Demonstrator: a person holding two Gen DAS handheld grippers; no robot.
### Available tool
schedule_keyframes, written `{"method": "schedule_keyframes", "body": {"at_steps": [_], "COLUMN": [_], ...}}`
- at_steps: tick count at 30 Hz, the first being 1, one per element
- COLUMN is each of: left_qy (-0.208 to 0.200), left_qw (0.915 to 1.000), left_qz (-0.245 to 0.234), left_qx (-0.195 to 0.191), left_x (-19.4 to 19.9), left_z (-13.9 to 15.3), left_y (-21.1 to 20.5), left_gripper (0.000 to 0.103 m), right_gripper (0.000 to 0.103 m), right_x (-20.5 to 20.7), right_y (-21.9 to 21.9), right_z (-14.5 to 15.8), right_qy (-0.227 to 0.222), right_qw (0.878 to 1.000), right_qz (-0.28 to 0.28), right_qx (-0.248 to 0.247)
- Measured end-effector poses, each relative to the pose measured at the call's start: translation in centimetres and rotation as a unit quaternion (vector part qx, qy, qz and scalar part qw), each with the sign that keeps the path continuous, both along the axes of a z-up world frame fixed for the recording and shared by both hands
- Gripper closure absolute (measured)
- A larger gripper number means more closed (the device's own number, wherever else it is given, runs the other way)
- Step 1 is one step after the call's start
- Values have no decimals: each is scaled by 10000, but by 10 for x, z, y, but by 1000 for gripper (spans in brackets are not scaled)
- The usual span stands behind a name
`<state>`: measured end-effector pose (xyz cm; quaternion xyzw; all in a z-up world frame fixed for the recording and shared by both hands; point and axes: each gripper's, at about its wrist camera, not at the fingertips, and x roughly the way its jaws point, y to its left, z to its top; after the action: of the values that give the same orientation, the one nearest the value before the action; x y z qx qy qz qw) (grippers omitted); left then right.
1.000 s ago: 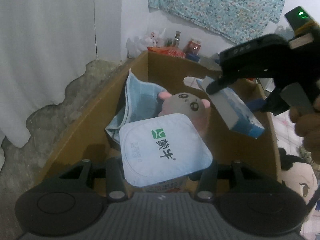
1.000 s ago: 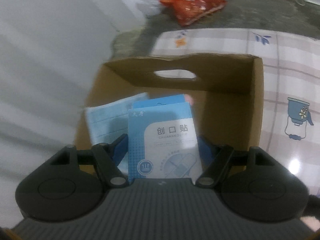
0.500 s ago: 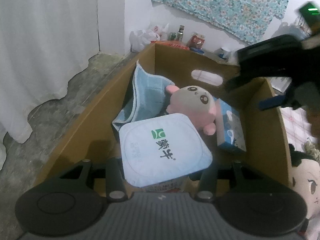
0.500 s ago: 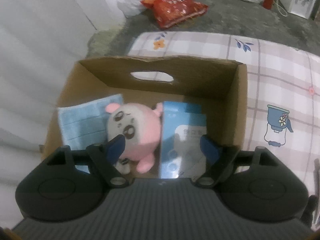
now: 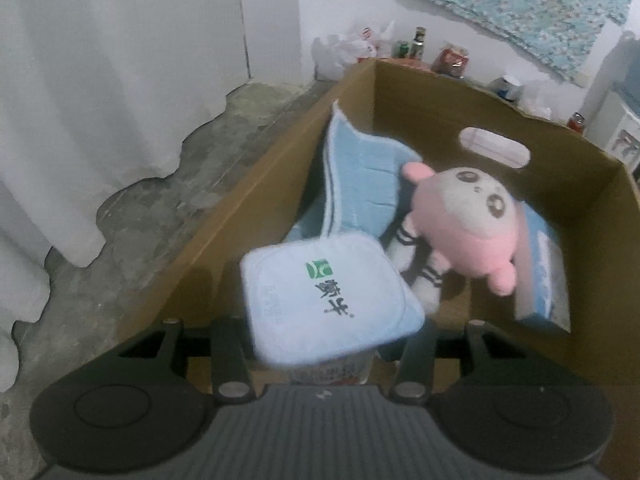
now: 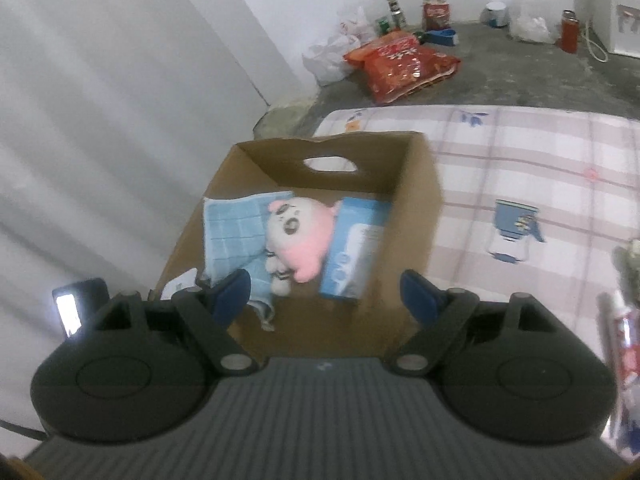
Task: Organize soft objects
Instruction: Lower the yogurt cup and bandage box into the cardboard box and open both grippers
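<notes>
A cardboard box point(image 5: 572, 184) point(image 6: 420, 184) holds a blue cloth point(image 5: 360, 184) point(image 6: 232, 232), a pink and white plush point(image 5: 468, 220) point(image 6: 300, 236) and a blue bandage box point(image 5: 544, 276) point(image 6: 356, 248). My left gripper point(image 5: 324, 356) is shut on a yogurt cup with a pale blue lid point(image 5: 328, 296), held over the box's near end. My right gripper point(image 6: 326, 292) is open and empty, raised above the box's near end.
The box stands on a checked mattress point(image 6: 540, 168) beside a white curtain point(image 5: 100, 80). On the concrete floor behind lie a red snack bag point(image 6: 400, 64), plastic bags and bottles point(image 6: 392, 12). Another object point(image 6: 624, 344) shows at the right edge.
My right gripper let go of the blue bandage box, which now lies in the cardboard box beside the plush, and it has risen and pulled back. My left gripper still holds the yogurt cup.
</notes>
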<state>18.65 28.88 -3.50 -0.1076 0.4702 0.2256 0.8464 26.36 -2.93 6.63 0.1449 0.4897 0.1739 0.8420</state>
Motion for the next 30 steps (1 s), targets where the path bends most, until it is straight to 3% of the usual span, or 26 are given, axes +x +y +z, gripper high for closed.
{"method": "schedule_keyframes", "body": {"at_steps": [12, 22, 30], "left_qy": [310, 437, 224], "left_qw": [9994, 9989, 9997], "left_qz": [173, 149, 103], "left_qx": [-26, -62, -24], "left_x": [6, -4, -23], "left_z": [-6, -4, 13], "left_y": [8, 8, 7], "left_gripper": [59, 59, 59], "right_gripper": [21, 21, 21], "right_x": [-6, -14, -23], "right_y": [-32, -34, -41], "right_z": [-25, -24, -21], "right_qy": [303, 308, 308], "right_qw": [9992, 9992, 9990], "right_qz": [-198, -171, -242], "right_qx": [142, 164, 197]}}
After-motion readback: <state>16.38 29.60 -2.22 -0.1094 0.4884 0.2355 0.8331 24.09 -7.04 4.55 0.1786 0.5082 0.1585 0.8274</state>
